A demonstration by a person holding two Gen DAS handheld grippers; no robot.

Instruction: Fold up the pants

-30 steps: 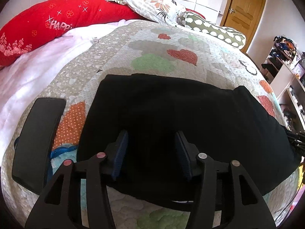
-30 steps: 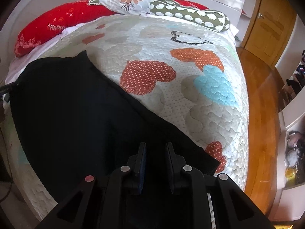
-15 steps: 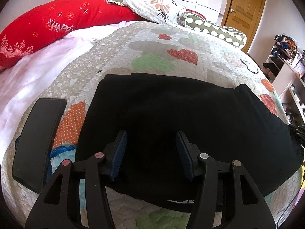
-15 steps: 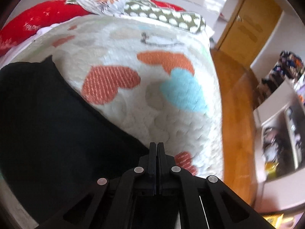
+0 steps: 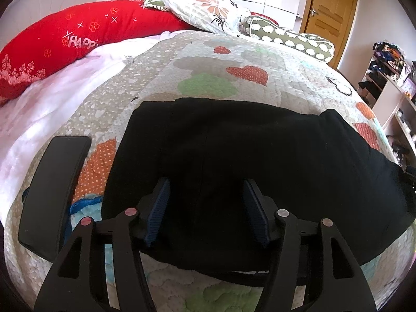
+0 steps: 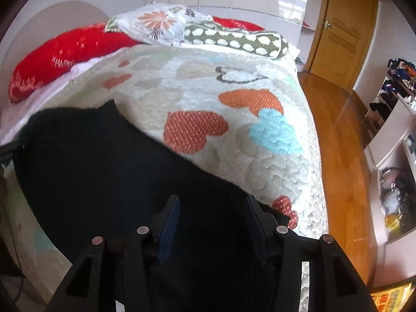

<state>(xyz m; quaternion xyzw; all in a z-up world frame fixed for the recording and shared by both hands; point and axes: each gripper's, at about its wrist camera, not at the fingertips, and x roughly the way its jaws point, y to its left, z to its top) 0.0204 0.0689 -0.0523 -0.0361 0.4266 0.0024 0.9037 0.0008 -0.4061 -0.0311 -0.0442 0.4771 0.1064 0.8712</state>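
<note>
Black pants (image 5: 234, 156) lie flat across the near part of the heart-patterned quilt (image 5: 208, 59), folded lengthwise. My left gripper (image 5: 205, 195) is open and empty, just above the pants near their left end. In the right wrist view the pants (image 6: 104, 161) stretch from the lower middle to the left. My right gripper (image 6: 212, 215) is open and empty over the pants' right end, near the bed's right edge.
A black phone-like slab (image 5: 52, 189) lies on the quilt left of the pants. Red (image 5: 65, 39), floral (image 5: 202, 5) and green spotted (image 5: 291, 39) pillows line the headboard. Wooden floor (image 6: 340, 135), a door (image 6: 340, 26) and shelves (image 6: 395, 156) lie to the right.
My right gripper shut half a second ago and has opened again, and its view has lifted and turned. My left gripper has stayed open and hardly moved.
</note>
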